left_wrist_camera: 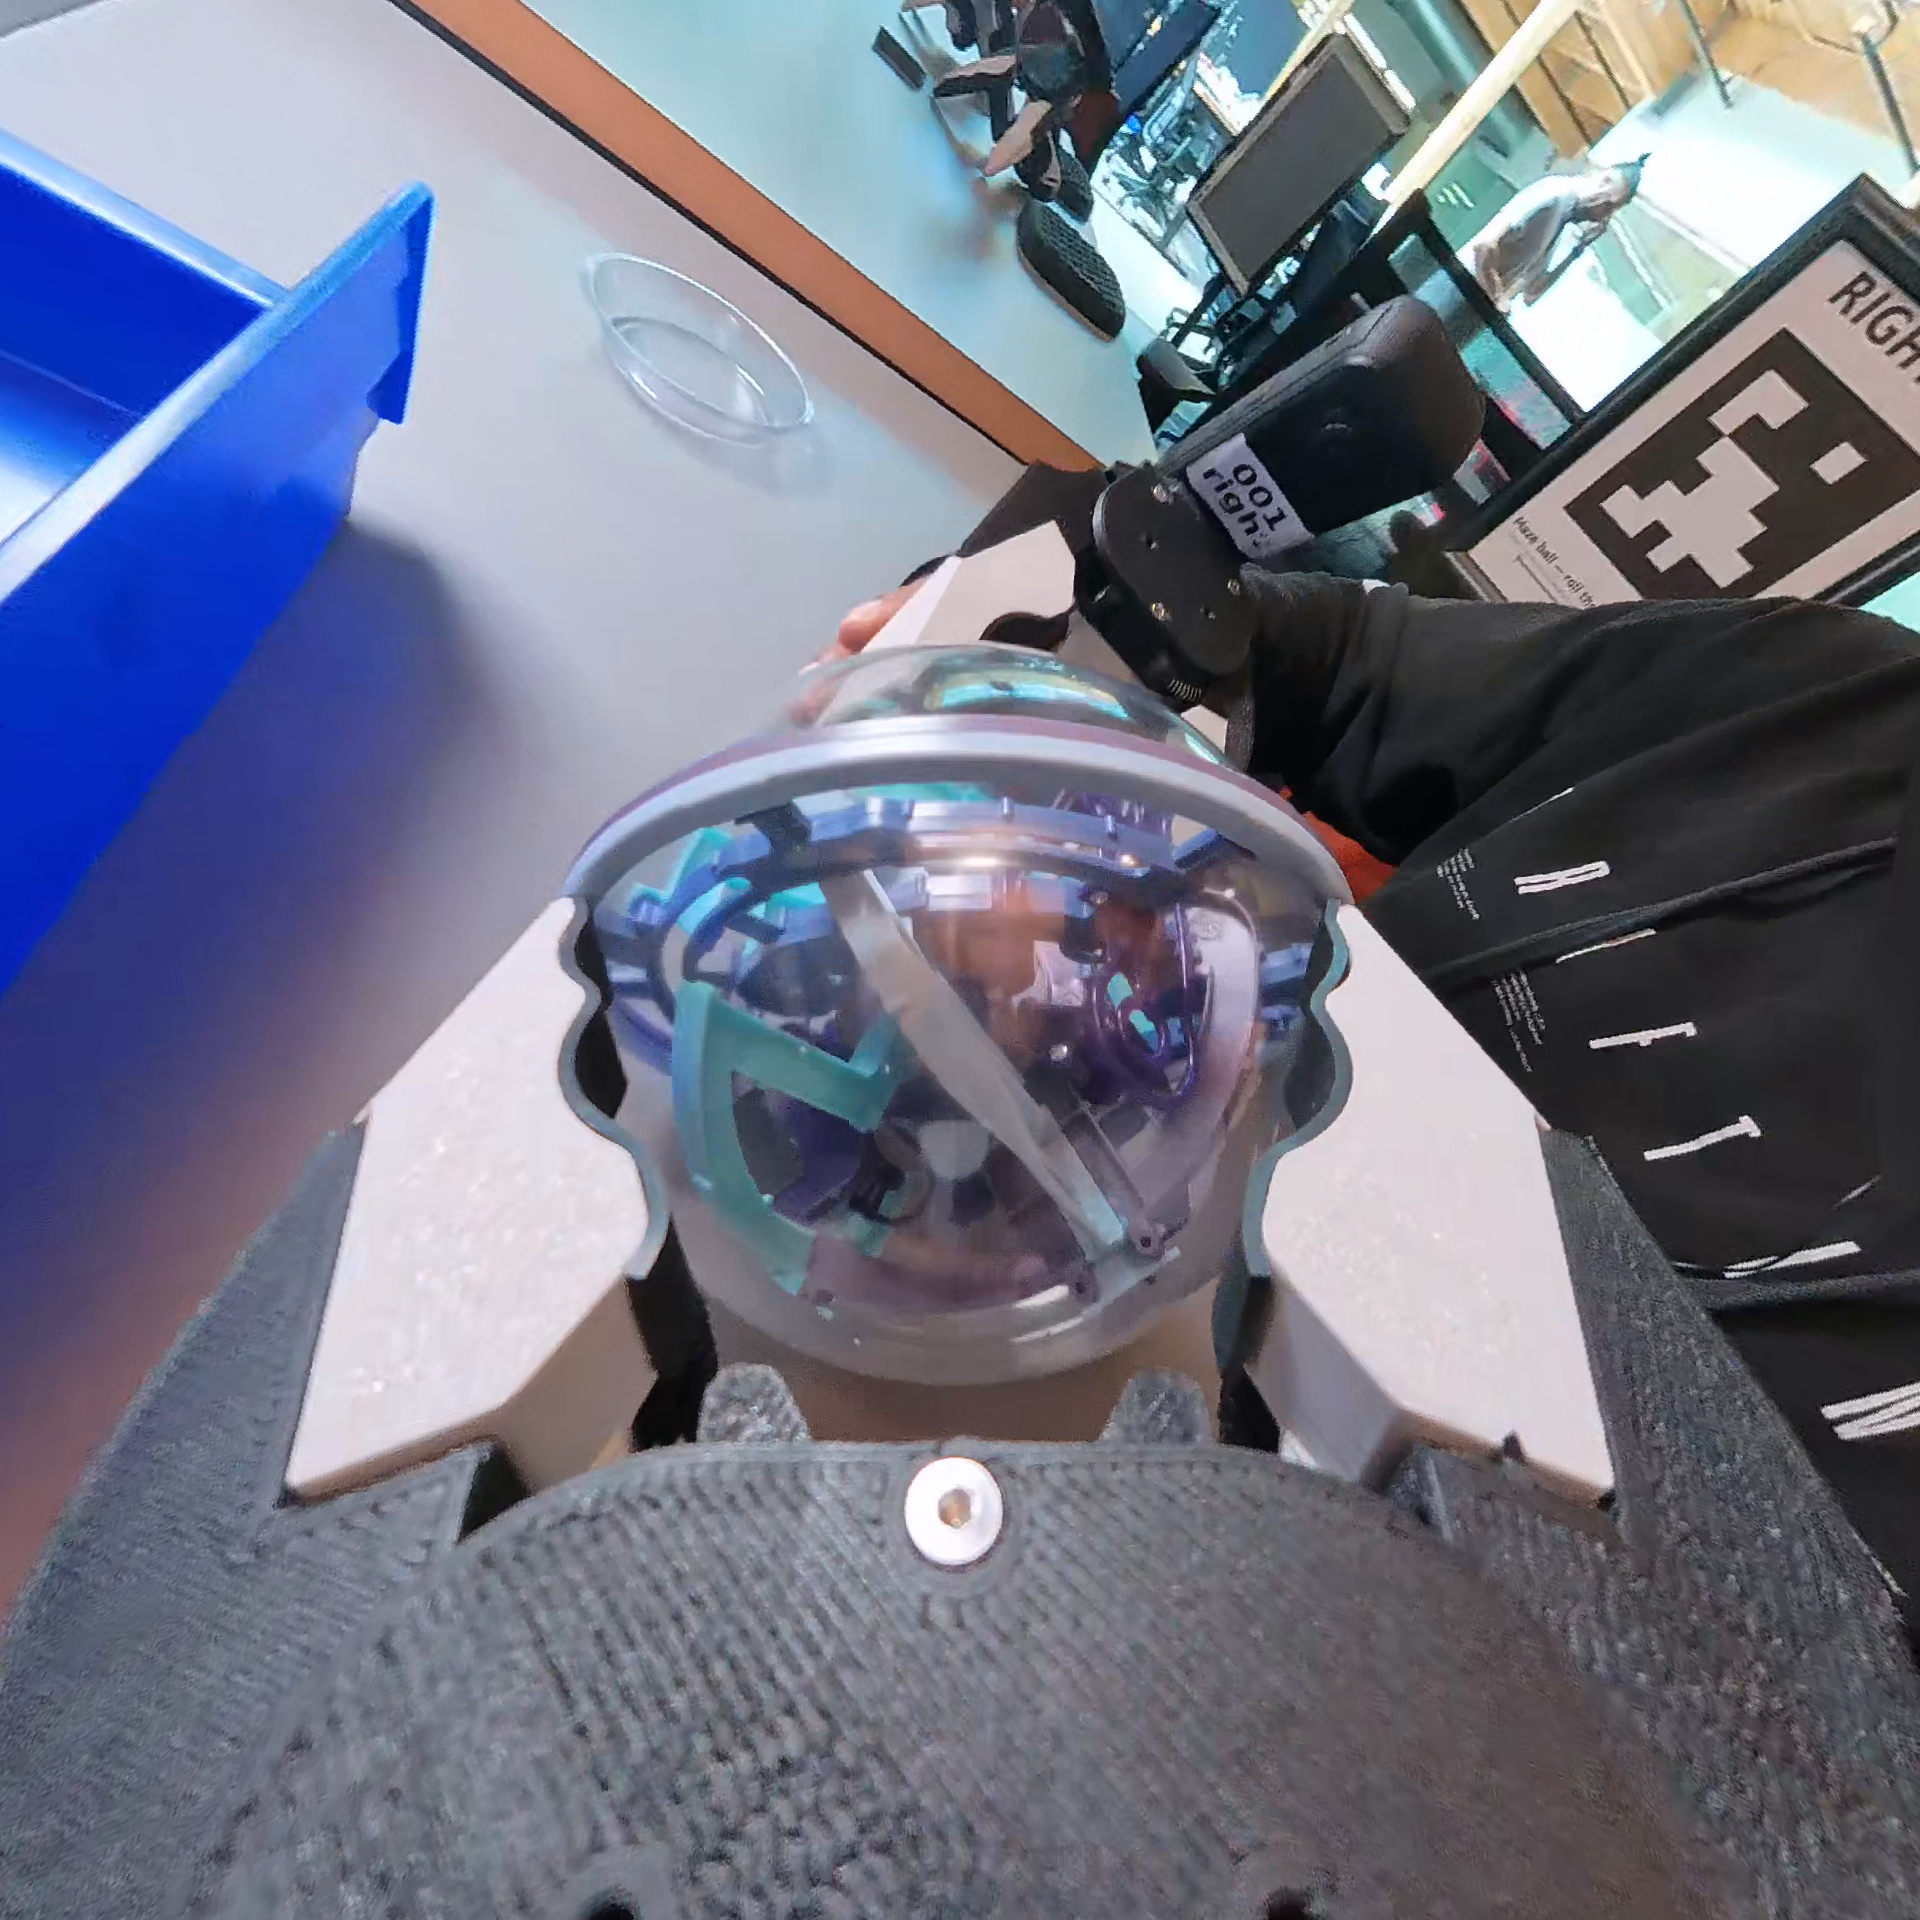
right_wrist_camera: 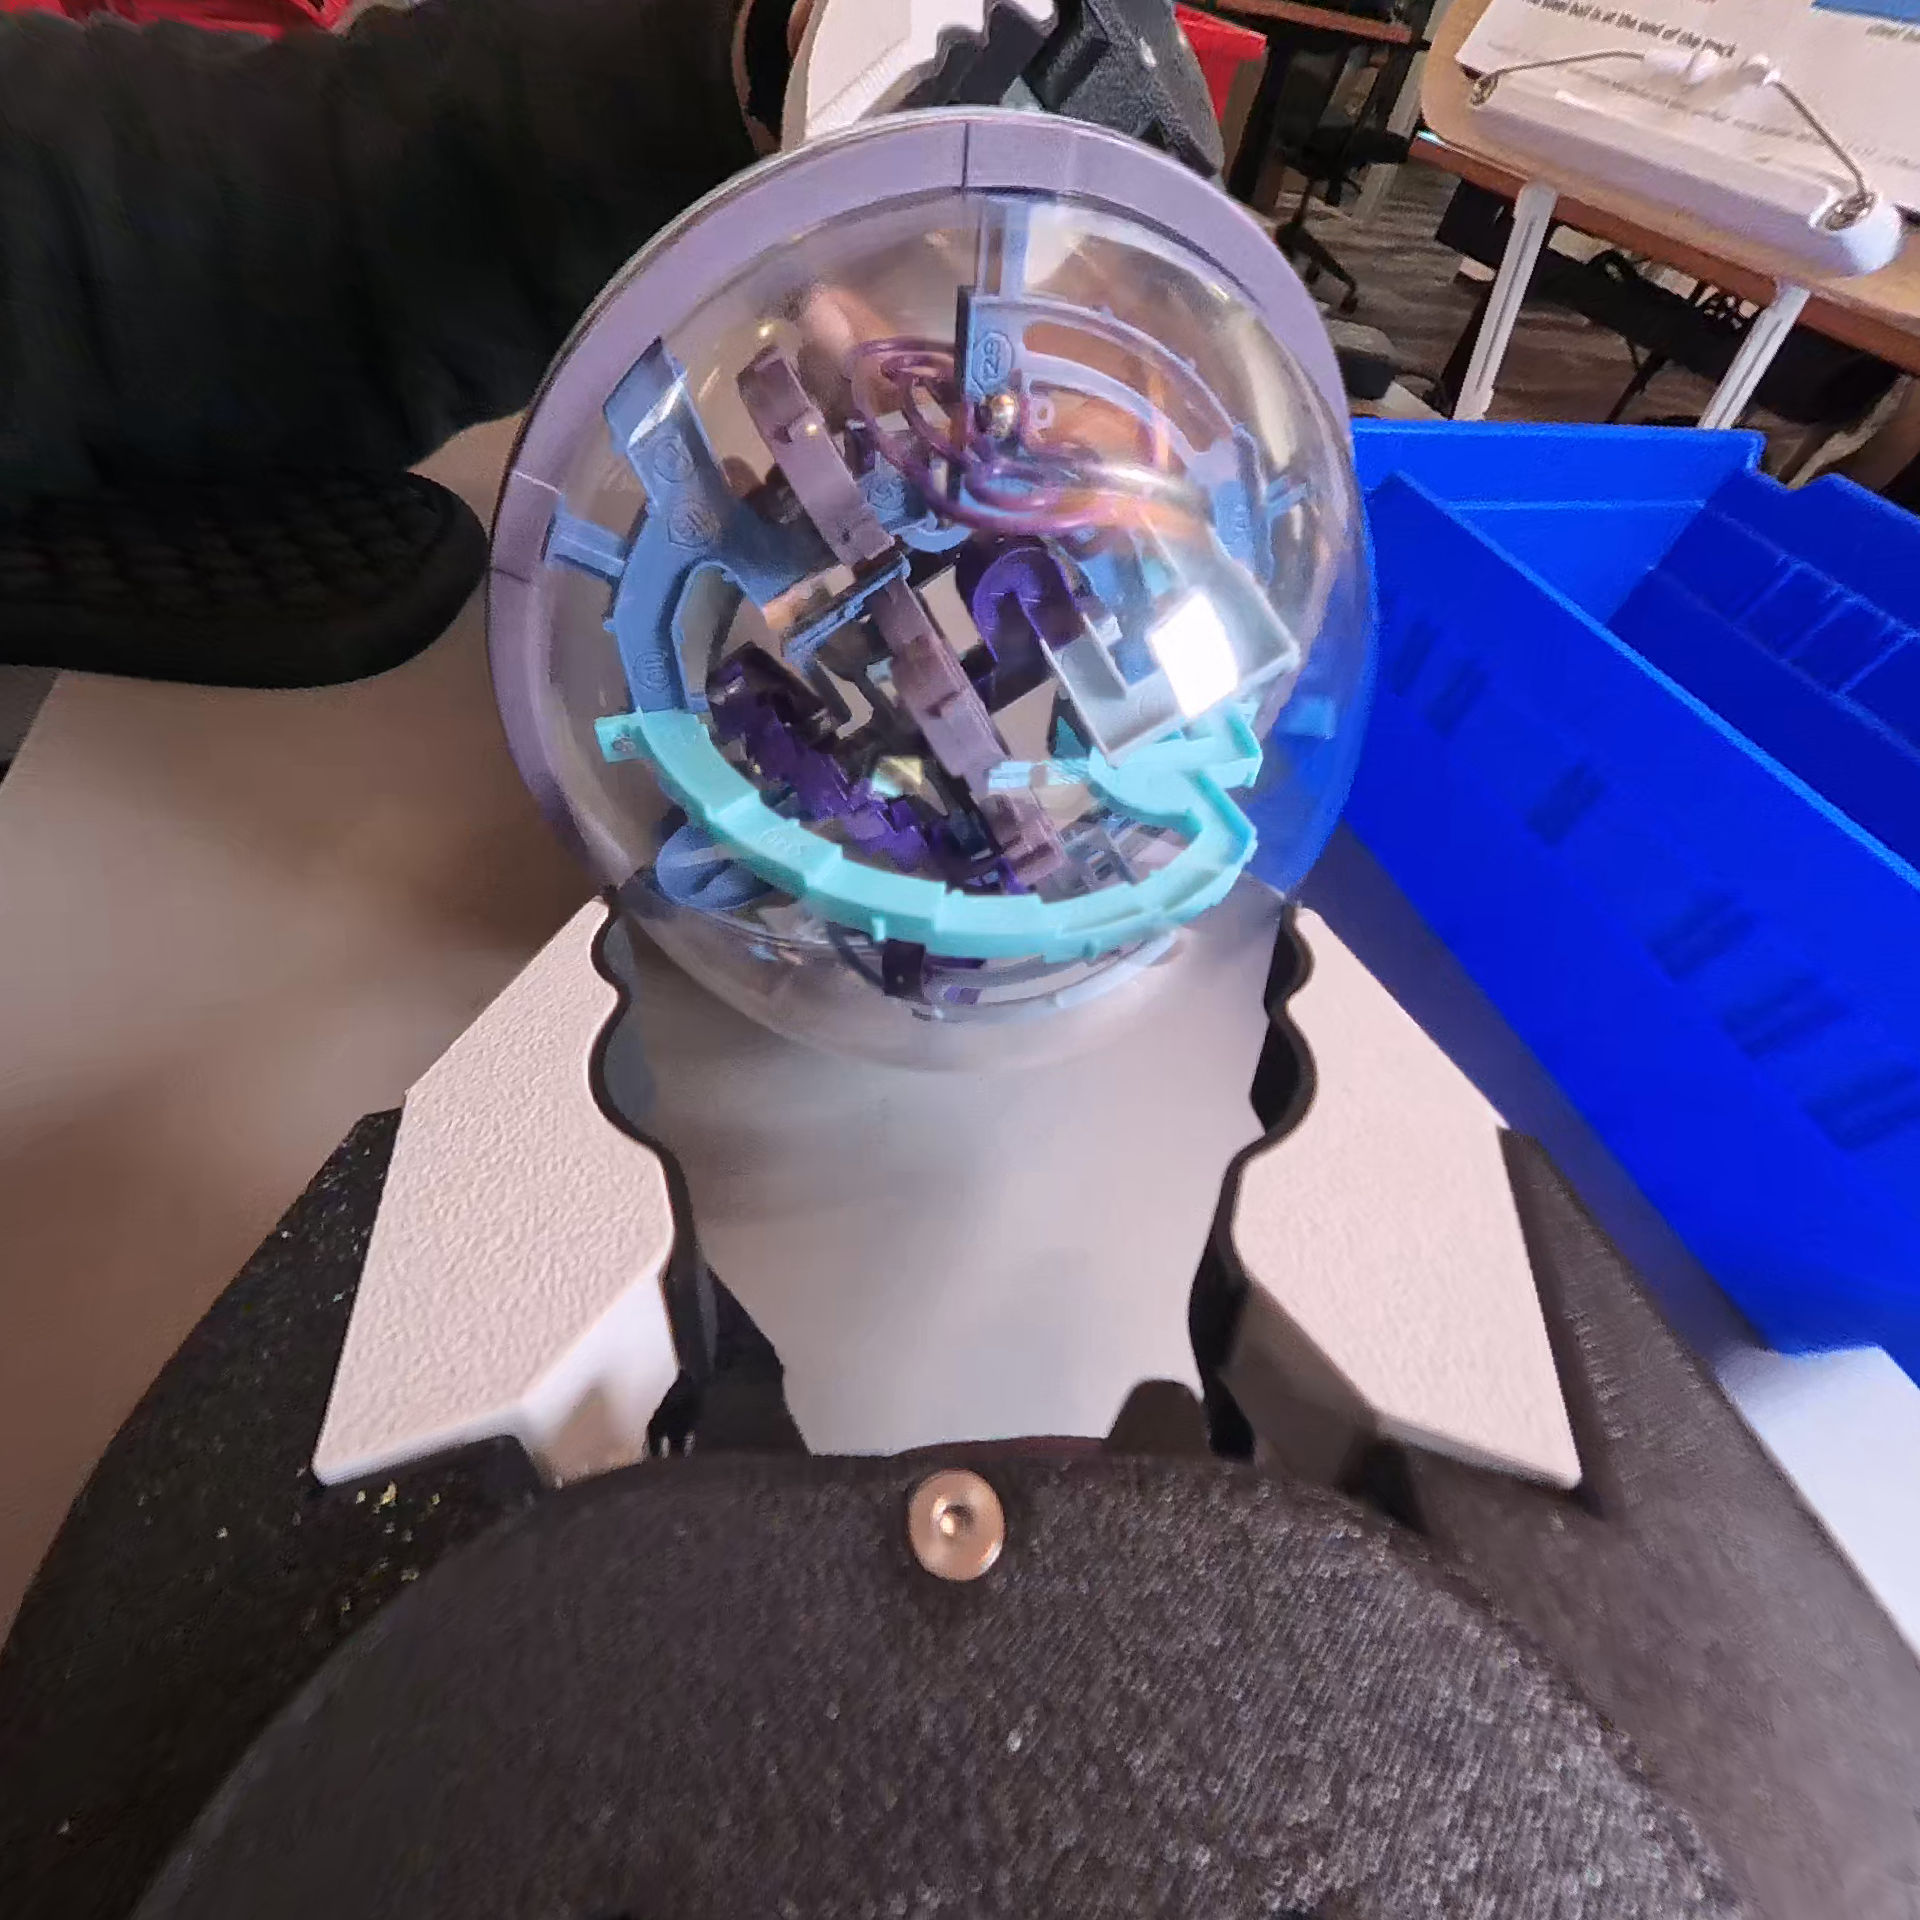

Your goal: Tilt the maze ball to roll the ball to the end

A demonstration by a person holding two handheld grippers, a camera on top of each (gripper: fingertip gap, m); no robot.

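Clear plastic maze ball (right_wrist_camera: 925,623) is being gripped by both grippers' jaws, left gripper (left_wrist_camera: 951,1039) and right gripper (right_wrist_camera: 940,935); blue bin (right_wrist_camera: 1662,831) sitting at 3 o'clock.

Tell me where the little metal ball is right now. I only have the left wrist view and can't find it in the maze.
Observer: The right wrist view shows the steel ball on the purple wire spiral, in the upper part of the maze ball.
Operator: Does the right tool really hold the sphere?
Observer: It appears so. The right tool has its fingertips flanking the lower shell, apparently touching on both sides.
Operator: What's beyond the bin?
Observer: Behind the blue bin stands a wooden table bearing a white paper holder with a wire clip.
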